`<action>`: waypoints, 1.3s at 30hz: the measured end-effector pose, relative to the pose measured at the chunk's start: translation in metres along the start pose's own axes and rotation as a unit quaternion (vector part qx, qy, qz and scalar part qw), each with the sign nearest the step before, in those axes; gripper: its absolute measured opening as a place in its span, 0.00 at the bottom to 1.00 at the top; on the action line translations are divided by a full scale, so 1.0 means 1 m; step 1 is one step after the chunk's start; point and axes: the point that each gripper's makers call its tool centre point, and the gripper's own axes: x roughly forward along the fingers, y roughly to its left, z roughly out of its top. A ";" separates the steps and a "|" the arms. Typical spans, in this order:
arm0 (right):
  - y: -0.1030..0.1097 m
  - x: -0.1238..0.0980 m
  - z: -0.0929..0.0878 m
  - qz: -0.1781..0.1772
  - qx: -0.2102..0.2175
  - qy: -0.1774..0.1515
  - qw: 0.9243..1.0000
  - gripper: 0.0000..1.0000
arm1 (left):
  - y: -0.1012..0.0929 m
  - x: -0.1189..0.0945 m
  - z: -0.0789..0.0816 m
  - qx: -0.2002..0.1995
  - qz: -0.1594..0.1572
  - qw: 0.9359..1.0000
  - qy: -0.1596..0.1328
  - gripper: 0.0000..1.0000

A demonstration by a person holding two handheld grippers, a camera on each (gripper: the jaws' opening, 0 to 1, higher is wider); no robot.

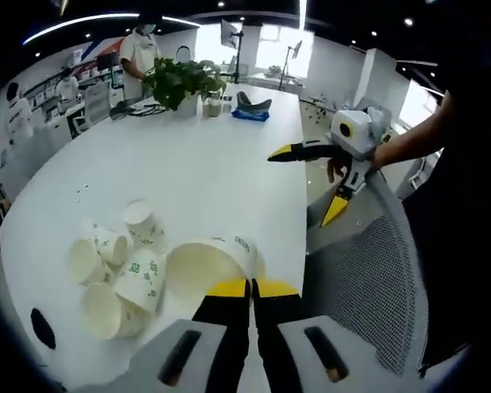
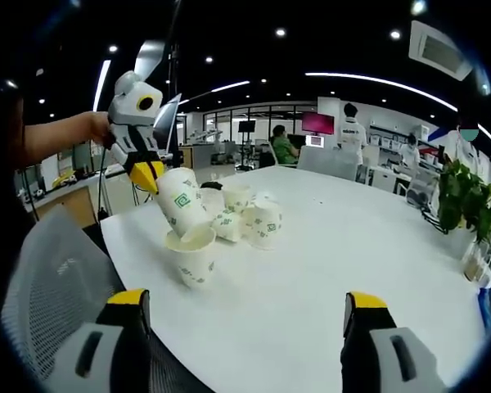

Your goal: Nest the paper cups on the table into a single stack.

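Observation:
Several white paper cups with green print lie in a loose cluster (image 1: pixel 114 270) on the white table (image 1: pixel 188 164); the cluster (image 2: pixel 245 214) is also ahead in the right gripper view. My left gripper (image 1: pixel 251 288) is shut on the rim of one paper cup (image 1: pixel 213 260). In the right gripper view, that left gripper (image 2: pixel 147 174) holds this cup (image 2: pixel 178 206) tilted, its base at the mouth of an upright cup (image 2: pixel 193 255). My right gripper (image 2: pixel 247 301) is open and empty, short of the cups. It hangs over the table's edge in the left gripper view (image 1: pixel 307 184).
A grey mesh chair (image 1: pixel 368 286) stands against the table's near edge (image 2: pixel 49 270). A potted plant (image 1: pixel 180 82) and a blue object (image 1: pixel 250 115) sit at the table's far end. Several people stand or sit in the office behind.

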 end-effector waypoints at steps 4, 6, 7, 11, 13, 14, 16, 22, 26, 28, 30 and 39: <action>0.000 0.000 -0.001 0.002 0.000 0.002 1.000 1.00 | 0.007 -0.001 -0.002 0.004 0.000 1.000 0.005 0.00; 0.001 0.000 -0.002 0.003 -0.003 0.004 1.000 0.99 | 0.007 0.000 -0.003 0.007 -0.002 1.000 0.013 0.00; 0.001 0.000 -0.001 0.002 -0.003 0.003 1.000 0.99 | 0.007 0.000 -0.004 0.010 -0.003 1.000 0.017 0.00; 0.000 0.000 -0.001 0.001 -0.002 0.001 1.000 1.00 | 0.009 0.001 -0.007 0.020 -0.003 0.999 0.037 0.00; 0.000 0.000 0.000 0.000 -0.002 -0.001 1.000 1.00 | 0.009 0.002 -0.009 0.023 -0.006 0.999 0.046 0.00; -0.001 0.000 0.000 0.000 -0.002 -0.001 1.000 1.00 | 0.008 0.003 -0.009 0.026 -0.007 0.998 0.048 0.00; -0.001 0.000 -0.001 -0.001 -0.002 0.000 1.000 1.00 | 0.008 0.004 -0.008 0.032 -0.008 0.998 0.055 0.00; -0.002 0.000 -0.001 -0.002 -0.002 0.000 1.000 0.99 | 0.006 0.008 -0.008 0.050 -0.008 0.996 0.075 0.00; -0.002 0.000 -0.002 -0.002 -0.001 0.002 1.000 0.99 | 0.006 0.010 -0.011 0.065 -0.008 0.993 0.097 0.00; -0.002 0.000 -0.002 -0.002 -0.001 0.004 1.000 0.99 | 0.005 0.011 -0.014 0.073 -0.007 0.991 0.110 0.00; -0.001 0.000 -0.003 -0.002 0.000 0.005 1.000 0.98 | 0.001 0.013 -0.014 0.079 -0.009 0.990 0.118 0.00; -0.001 0.001 -0.005 -0.001 0.001 0.011 1.000 0.97 | -0.009 0.022 -0.014 0.111 -0.017 0.982 0.149 0.00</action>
